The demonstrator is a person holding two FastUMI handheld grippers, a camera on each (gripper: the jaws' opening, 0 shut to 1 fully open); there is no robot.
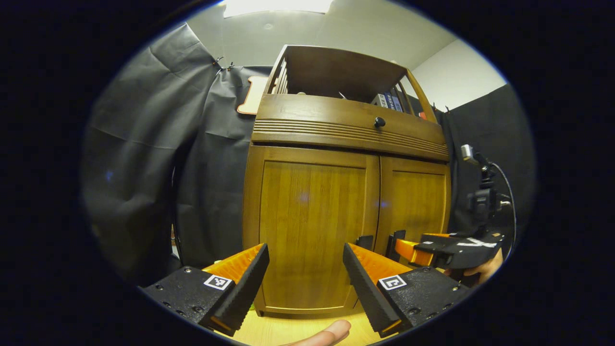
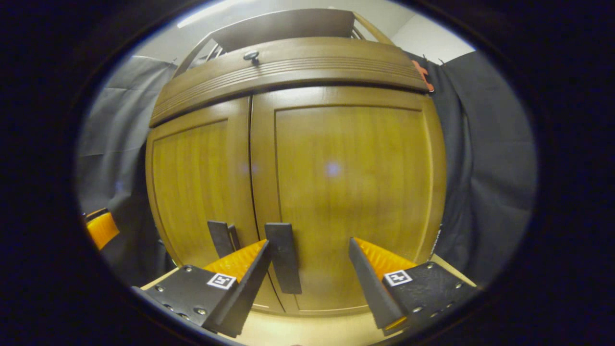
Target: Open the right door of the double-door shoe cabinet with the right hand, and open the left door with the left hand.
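The brown wooden double-door shoe cabinet (image 1: 346, 192) is standing upright on a pale wooden floor, in front of the dark cloth wall. Its left panelled door (image 1: 310, 230) and right panelled door (image 2: 350, 192) are both sitting closed, meeting at a thin vertical seam. Two dark flat handles, the left handle (image 2: 221, 238) and the right handle (image 2: 284, 262), are hanging low on either side of that seam.
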